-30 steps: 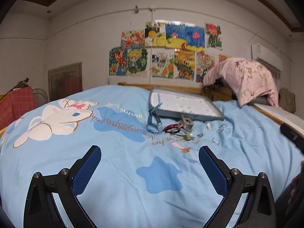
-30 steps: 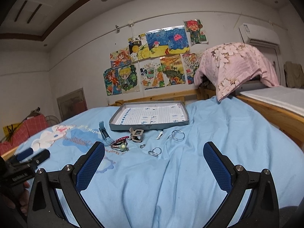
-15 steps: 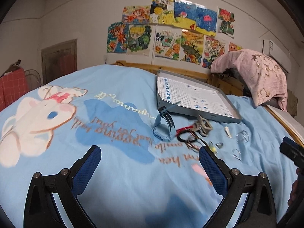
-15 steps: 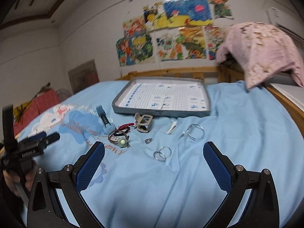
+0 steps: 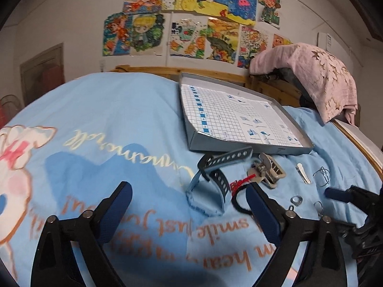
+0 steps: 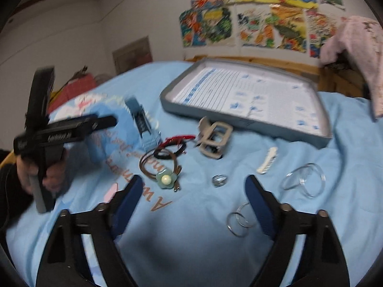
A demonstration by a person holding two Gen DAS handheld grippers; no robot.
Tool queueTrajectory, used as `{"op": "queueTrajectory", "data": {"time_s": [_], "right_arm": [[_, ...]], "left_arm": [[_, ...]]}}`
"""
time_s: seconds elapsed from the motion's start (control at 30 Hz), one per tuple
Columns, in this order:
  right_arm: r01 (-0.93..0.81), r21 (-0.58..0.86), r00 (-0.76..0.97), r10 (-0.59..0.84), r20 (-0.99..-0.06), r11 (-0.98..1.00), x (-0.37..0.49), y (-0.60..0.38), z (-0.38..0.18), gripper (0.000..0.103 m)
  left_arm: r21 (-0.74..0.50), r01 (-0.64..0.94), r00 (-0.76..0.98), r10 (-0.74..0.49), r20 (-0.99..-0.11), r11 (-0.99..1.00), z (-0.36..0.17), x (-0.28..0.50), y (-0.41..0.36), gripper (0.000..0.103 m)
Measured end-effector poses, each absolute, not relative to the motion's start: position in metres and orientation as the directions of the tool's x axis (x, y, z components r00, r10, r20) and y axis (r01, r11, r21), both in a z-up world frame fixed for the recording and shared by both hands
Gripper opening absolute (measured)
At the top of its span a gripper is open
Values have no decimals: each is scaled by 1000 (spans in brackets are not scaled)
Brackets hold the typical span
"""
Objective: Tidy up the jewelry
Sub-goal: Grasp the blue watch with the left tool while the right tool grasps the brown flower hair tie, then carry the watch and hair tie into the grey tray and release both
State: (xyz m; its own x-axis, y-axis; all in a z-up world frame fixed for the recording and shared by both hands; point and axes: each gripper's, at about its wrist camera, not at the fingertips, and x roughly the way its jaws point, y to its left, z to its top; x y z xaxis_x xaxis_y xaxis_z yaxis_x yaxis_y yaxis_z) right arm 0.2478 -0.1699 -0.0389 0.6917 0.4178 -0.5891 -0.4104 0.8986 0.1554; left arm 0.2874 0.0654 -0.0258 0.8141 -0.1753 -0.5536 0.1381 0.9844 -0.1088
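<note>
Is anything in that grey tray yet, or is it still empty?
Empty of jewelry. The grey tray shows only its printed paper lining, while the rings, hair clip and watch strap lie on the bedsheet outside it.

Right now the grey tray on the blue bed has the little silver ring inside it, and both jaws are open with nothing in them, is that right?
Not quite. The silver ring is not in the grey tray; it lies on the blue bed cover, nearer than the tray, as the right wrist view shows. The tray holds only its printed paper lining. The rest is right: both the left gripper and right gripper have open, empty jaws.
</note>
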Motion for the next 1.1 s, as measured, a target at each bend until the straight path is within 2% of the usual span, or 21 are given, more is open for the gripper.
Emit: {"op": "queueTrajectory", "data": {"time_s": [0.03, 0.1, 0.2, 0.27, 0.33, 0.57, 0.6, 0.67, 0.7, 0.93, 1.1], "right_arm": [[-423, 161, 677, 429, -598, 892, 252, -167, -42, 69], [-449, 165, 654, 449, -609, 878, 258, -159, -45, 68], [-493, 152, 625, 470, -623, 857, 263, -146, -49, 65], [-520, 145, 604, 483, -634, 841, 268, -139, -52, 59], [-542, 139, 585, 490, -646, 829, 272, -131, -56, 53], [-543, 148, 558, 487, -671, 826, 275, -123, -69, 48], [-537, 149, 563, 485, -669, 830, 275, -123, -70, 48], [-534, 147, 567, 481, -669, 833, 277, -122, -71, 47], [-533, 143, 570, 479, -668, 834, 277, -121, -70, 47], [-528, 133, 589, 475, -654, 839, 277, -120, -71, 21], [-528, 145, 601, 489, -632, 837, 275, -127, -70, 21]], "left_arm": [[-121, 151, 808, -193, -556, 981, -28, 293, 65, 89], [-139, 176, 798, -224, -559, 975, -31, 302, 64, 86], [-158, 202, 789, -256, -558, 966, -36, 313, 63, 75], [-174, 215, 780, -277, -562, 961, -41, 319, 64, 61], [-189, 225, 767, -293, -570, 956, -47, 323, 64, 55], [-197, 248, 755, -316, -575, 949, -64, 325, 62, 53], [-195, 249, 754, -317, -575, 949, -65, 326, 62, 51], [-200, 256, 750, -325, -576, 946, -66, 327, 62, 38], [-196, 254, 750, -321, -578, 947, -66, 327, 61, 38], [-131, 236, 763, -267, -589, 963, -60, 320, 50, 31], [-104, 196, 758, -218, -614, 975, -52, 314, 45, 25]]}}
